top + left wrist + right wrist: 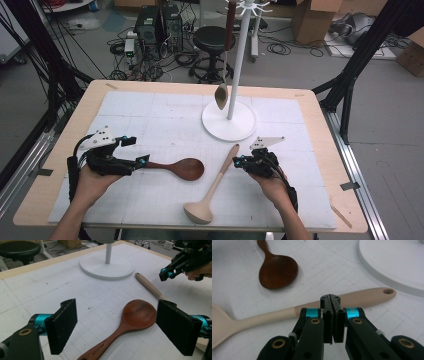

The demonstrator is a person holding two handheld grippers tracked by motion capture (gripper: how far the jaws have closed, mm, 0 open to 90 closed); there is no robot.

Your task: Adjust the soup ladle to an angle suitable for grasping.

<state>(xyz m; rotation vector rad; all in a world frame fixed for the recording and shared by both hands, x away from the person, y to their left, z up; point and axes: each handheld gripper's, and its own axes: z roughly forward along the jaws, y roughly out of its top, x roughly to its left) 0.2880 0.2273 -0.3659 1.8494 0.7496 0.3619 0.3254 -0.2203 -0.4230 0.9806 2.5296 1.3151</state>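
High view: left tool (141,161) spread wide over dark wooden spoon (182,168), mid-counter toward the near edge. Right tool (237,161) pressed together, empty, just beside pale ladle (210,191) handle. Both stiff, light, smooth; best gripped mid-handle.

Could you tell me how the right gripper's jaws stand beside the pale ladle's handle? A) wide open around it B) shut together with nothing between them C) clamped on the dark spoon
B: the right gripper has its pads pressed together, in front of the pale ladle, which lies flat on the mat.
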